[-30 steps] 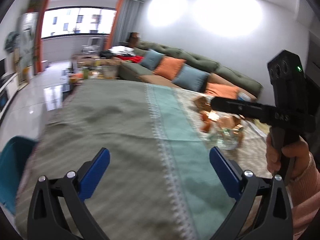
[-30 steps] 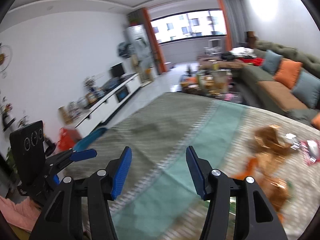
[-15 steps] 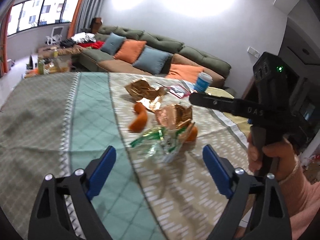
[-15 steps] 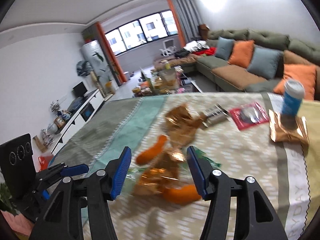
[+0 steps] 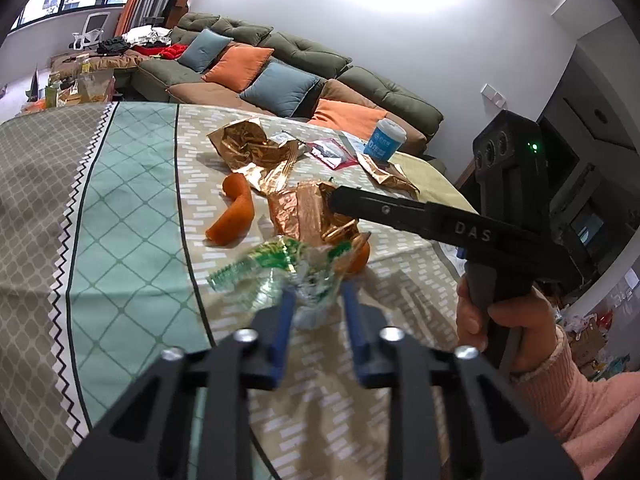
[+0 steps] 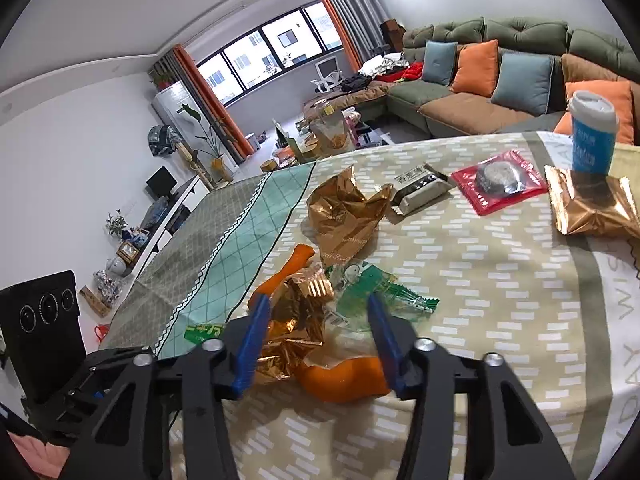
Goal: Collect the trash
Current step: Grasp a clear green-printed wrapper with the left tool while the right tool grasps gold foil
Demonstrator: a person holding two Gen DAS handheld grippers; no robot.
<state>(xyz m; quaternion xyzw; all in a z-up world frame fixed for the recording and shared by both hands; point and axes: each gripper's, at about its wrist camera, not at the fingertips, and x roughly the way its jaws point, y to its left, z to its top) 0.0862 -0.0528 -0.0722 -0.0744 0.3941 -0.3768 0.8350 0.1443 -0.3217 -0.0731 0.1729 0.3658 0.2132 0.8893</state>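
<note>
Trash remains wholly uncollected, in my judgement: crumpled gold foil wrapper (image 6: 296, 320), clear green-printed wrapper (image 5: 288, 272), orange peel pieces (image 6: 344, 376) and other packets all lie on the tabletop (image 6: 480, 280), with no bin in view. Left gripper (image 5: 316, 300) fingers are narrow and closing on the clear green-printed wrapper, which sits between them. Right gripper (image 6: 316, 320) fingers, half-wide and closing, straddle the foil and peel without visibly pressing either.
</note>
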